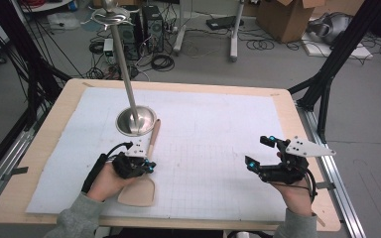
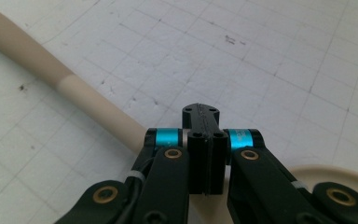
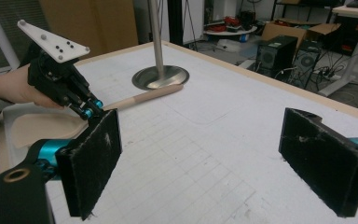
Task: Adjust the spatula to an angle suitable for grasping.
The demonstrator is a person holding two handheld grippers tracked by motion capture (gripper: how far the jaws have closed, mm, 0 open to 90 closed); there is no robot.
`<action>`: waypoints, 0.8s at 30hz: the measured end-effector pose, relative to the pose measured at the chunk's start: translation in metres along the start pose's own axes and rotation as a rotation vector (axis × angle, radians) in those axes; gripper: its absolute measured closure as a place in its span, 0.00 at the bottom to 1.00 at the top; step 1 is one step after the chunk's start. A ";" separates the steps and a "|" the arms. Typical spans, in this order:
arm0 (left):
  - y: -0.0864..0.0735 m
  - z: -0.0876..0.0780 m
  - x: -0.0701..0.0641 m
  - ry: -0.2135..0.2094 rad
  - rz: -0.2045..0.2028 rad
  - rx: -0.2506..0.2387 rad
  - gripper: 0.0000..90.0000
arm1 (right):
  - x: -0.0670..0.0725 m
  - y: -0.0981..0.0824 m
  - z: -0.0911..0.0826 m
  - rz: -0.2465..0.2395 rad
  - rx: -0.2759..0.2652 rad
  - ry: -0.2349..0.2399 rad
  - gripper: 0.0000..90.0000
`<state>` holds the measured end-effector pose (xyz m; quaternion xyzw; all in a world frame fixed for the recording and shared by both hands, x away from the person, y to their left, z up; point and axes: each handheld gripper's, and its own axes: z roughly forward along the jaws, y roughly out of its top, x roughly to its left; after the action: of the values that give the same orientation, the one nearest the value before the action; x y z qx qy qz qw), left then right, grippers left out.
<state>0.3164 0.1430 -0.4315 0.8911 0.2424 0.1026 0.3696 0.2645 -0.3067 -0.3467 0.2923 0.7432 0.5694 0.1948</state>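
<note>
the pale wooden spatula with a long round handle lies flat on the white gridded paper sheet that covers the light wooden table. its broad flat blade is at the near left side of the table, and the handle runs away from the person toward the round shiny metal base of a tall metal pole stand. the tip of the handle is just beside the rim of this base, maybe touching it; i cannot tell which.

the left gripper is directly over the spatula, at the place where the handle meets the blade. in the left gripper view its two black jaws are pressed together with no gap. the handle passes under them and to the side, and the blade edge shows at the lower right. nothing is between the jaws, so the spatula is not held. the left hand is just beside the blade.

the right gripper is well apart, at the right side of the table, above bare paper. its jaws stand wide open, and the black padded fingers have nothing between them.
</note>
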 end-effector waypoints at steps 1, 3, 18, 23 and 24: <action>-0.001 -0.001 0.000 0.003 -0.004 0.001 1.00 | 0.000 0.000 0.000 -0.001 0.001 0.003 0.14; -0.003 -0.004 0.002 0.008 -0.002 0.010 1.00 | 0.000 0.000 0.001 0.001 0.003 0.002 0.14; -0.018 -0.018 0.013 0.042 -0.030 0.002 1.00 | 0.001 -0.001 0.007 -0.004 0.022 0.012 0.14; -0.021 -0.022 0.018 0.049 -0.032 0.008 1.00 | 0.002 -0.001 0.010 -0.006 0.032 0.017 0.14; -0.022 -0.023 0.018 0.045 -0.033 0.006 1.00 | 0.002 -0.001 0.010 -0.005 0.031 0.017 0.14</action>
<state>0.3161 0.1794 -0.4310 0.8855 0.2659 0.1159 0.3630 0.2691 -0.2979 -0.3506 0.2886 0.7543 0.5597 0.1856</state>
